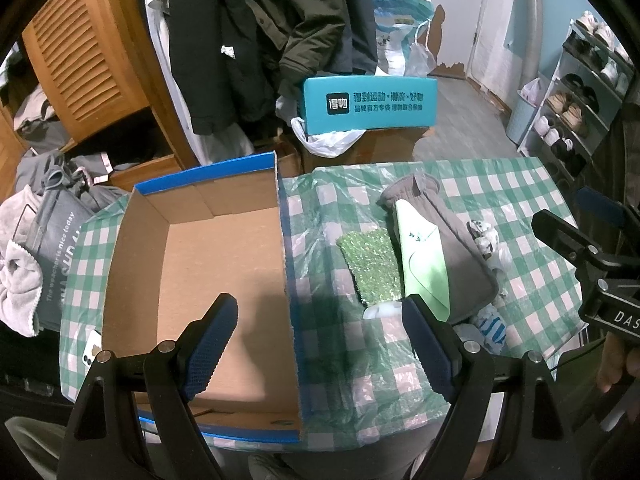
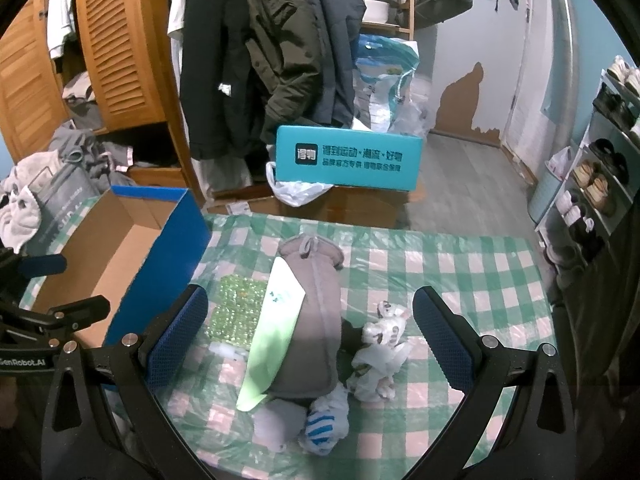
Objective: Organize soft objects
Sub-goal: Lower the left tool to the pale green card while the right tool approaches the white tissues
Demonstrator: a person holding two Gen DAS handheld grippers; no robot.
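An empty cardboard box (image 1: 208,280) with blue outer walls (image 2: 160,264) sits on the left of the checked table. To its right lies a pile of soft things: a grey padded cover (image 1: 452,248) (image 2: 316,320), a pale green cloth (image 1: 424,256) (image 2: 276,332) on it, a green sequinned cloth (image 1: 370,264) (image 2: 236,308), white patterned socks (image 2: 380,352) (image 1: 486,240) and blue striped socks (image 2: 320,428) (image 1: 490,328). My left gripper (image 1: 320,344) is open, straddling the box's right wall. My right gripper (image 2: 316,340) hangs open above the pile, holding nothing.
The table (image 1: 520,200) wears a green checked cloth under clear plastic. A teal box (image 1: 368,104) stands behind it on cartons. Coats (image 2: 248,60) hang beside a wooden wardrobe (image 1: 88,60). A shoe rack (image 2: 600,168) lines the right wall. A phone (image 1: 91,354) lies left of the box.
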